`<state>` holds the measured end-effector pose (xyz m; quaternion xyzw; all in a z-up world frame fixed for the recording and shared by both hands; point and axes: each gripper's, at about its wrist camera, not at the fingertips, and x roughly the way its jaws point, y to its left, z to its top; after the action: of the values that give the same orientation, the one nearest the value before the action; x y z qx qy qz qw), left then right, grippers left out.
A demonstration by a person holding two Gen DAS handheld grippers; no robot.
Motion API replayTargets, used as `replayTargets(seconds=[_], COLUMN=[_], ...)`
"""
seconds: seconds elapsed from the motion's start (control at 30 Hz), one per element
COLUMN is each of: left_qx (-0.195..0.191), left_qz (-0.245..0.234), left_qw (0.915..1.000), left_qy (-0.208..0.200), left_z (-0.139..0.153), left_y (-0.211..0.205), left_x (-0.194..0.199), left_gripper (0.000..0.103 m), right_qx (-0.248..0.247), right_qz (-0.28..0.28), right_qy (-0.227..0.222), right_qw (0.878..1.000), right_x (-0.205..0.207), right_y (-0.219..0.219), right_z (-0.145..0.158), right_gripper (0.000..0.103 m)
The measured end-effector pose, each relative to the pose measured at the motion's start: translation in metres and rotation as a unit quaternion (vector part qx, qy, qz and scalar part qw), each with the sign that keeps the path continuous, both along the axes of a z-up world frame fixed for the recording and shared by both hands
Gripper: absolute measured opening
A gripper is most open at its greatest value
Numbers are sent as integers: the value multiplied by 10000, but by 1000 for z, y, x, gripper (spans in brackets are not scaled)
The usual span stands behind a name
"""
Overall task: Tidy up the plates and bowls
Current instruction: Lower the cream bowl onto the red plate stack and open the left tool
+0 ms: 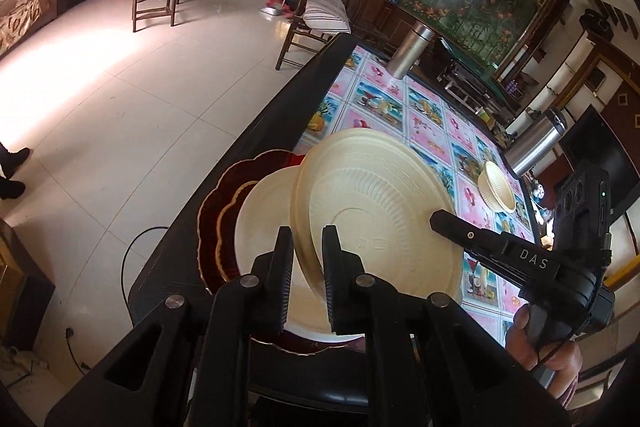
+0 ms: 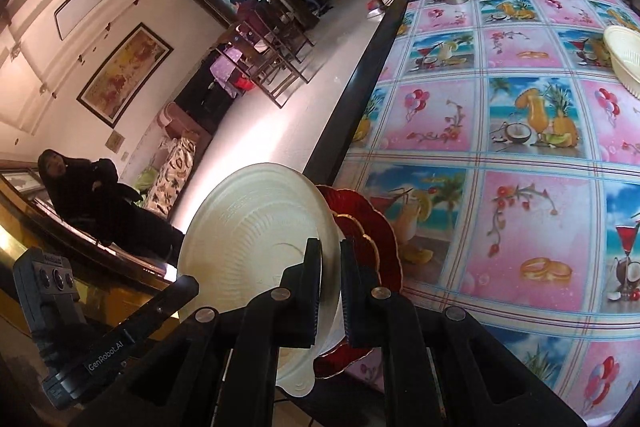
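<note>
Left wrist view: left gripper (image 1: 306, 263) is clamped on the near rim of a cream paper plate (image 1: 376, 211), plate edge pinched between the two black pads. Plate is tilted, ribbed underside toward the camera, lifted off the stack below. Under and left of it sits a second cream plate (image 1: 264, 223), lying flat on a dark red scalloped plate (image 1: 216, 211) with gold trim, at the table's left edge. Table (image 1: 432, 131) is covered by a pink and blue fruit-print cloth. Farther right on the cloth lies a small cream bowl (image 1: 496, 189), tipped on its side, well apart from the plates. Two steel flasks stand on the table, one (image 1: 410, 51) at the far end, one (image 1: 536, 143) just beyond the bowl. At the right edge the right gripper's body and a hand (image 1: 540, 343) on its handle; its finger tip reaches the raised plate's right rim.

Right wrist view: right gripper (image 2: 330, 271) is clenched on the same cream plate (image 2: 256, 239), rim between the pads, plate standing nearly on edge. Red scalloped plate (image 2: 368, 235) is just behind it, on the table corner. Cream bowl (image 2: 624, 59) lies far right on the cloth. Both grippers point downward at a slant toward the table edge. A person in dark clothes (image 2: 92, 195) sits at left.
</note>
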<state>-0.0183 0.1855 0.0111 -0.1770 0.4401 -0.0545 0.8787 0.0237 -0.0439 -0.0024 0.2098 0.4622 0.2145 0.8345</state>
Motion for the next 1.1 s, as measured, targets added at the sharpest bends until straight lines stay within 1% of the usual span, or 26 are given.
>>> replayTargets(seconds=[0.2, 0.33, 0.5, 0.6, 0.67, 0.8, 0.93, 1.03, 1.1], left_qx=[-111, -122, -119, -122, -52, 50, 238, 236, 202], left_qz=[19, 8, 35, 59, 61, 90, 158, 187, 224], left_qw=[9995, 9994, 9991, 9991, 9990, 9991, 9991, 9992, 9992], left_qy=[291, 339, 408, 402, 437, 415, 307, 262, 244], left_z=[-22, -27, -32, -32, -30, -26, -20, -17, -16], left_y=[4, 3, 8, 12, 10, 10, 14, 18, 21], left_x=[7, 9, 10, 8, 7, 4, 0, -1, -2], left_gripper=[11, 11, 11, 11, 13, 13, 14, 14, 14], right_qx=[-85, -141, -199, -227, -261, -402, -495, -644, -735], right_qz=[107, 98, 118, 136, 145, 189, 217, 238, 224], right_qy=[158, 252, 279, 263, 233, 172, 149, 59, -33], right_qw=[9998, 9995, 9993, 9993, 9993, 9989, 9984, 9976, 9970], right_x=[5, 7, 10, 9, 8, 7, 6, 4, 2], right_y=[16, 18, 21, 24, 26, 31, 34, 37, 39], right_z=[-15, -24, -28, -30, -30, -28, -30, -29, -26], right_gripper=[9, 9, 9, 9, 9, 10, 10, 10, 13])
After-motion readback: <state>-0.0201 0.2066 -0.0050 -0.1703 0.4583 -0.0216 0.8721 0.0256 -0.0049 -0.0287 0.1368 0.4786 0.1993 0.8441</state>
